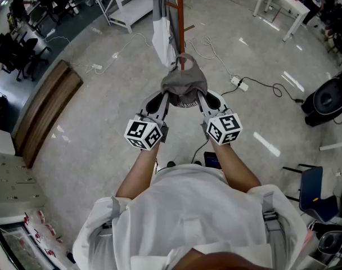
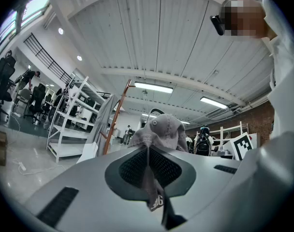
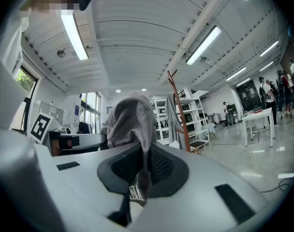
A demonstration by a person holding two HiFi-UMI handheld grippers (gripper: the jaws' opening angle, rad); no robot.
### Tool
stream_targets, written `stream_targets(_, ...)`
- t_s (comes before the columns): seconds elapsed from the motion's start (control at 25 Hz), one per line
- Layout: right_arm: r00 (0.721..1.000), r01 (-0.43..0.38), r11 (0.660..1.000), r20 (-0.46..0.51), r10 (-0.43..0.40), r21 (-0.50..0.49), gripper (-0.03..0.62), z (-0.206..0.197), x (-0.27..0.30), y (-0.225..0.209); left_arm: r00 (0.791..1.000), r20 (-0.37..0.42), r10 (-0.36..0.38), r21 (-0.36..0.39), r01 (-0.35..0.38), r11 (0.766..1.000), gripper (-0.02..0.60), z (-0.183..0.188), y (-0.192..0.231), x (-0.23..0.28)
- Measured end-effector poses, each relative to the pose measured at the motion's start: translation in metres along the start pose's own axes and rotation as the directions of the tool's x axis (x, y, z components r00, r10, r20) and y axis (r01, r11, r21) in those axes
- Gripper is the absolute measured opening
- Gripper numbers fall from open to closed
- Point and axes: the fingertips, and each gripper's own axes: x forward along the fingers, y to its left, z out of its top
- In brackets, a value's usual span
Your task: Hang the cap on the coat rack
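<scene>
A grey cap [image 1: 184,85] hangs stretched between my two grippers in the head view, just in front of the brown coat rack pole [image 1: 180,16]. My left gripper [image 1: 166,99] is shut on the cap's left edge and my right gripper [image 1: 201,98] is shut on its right edge. In the left gripper view the cap [image 2: 160,132] rises from the closed jaws, with the coat rack [image 2: 116,117] to its left. The right gripper view shows the cap [image 3: 132,120] pinched the same way, the coat rack [image 3: 180,111] standing to its right.
A grey-and-white garment [image 1: 161,32] hangs on the rack. White shelving [image 1: 123,1] stands behind it, a white table [image 1: 283,7] at the far right. Cables and a power strip [image 1: 239,84] lie on the floor. A wooden bench [image 1: 44,111] is at left.
</scene>
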Motion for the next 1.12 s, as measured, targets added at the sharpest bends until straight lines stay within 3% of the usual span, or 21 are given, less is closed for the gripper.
stream_targets(0.4, 1.0, 0.028, 1.0, 0.007, -0.028, 0.007, 0.037, 0.0, 0.011, 0.02, 1.0, -0.001, -0.003, -0.002, 0.003, 1.0, 0.031, 0.009, 0.014, -0.015)
stream_targets(0.76, 0.999, 0.009, 1.0, -0.038, -0.008, 0.019, 0.038, -0.012, 0.017, 0.018, 1.0, -0.018, -0.019, -0.051, 0.018, 0.999, 0.029, 0.0, 0.021, -0.01)
stream_targets(1.12, 1.0, -0.001, 0.999, -0.016, 0.002, 0.053, 0.038, -0.007, 0.02, 0.005, 0.999, -0.035, -0.034, -0.081, 0.032, 0.996, 0.031, -0.003, 0.019, 0.002)
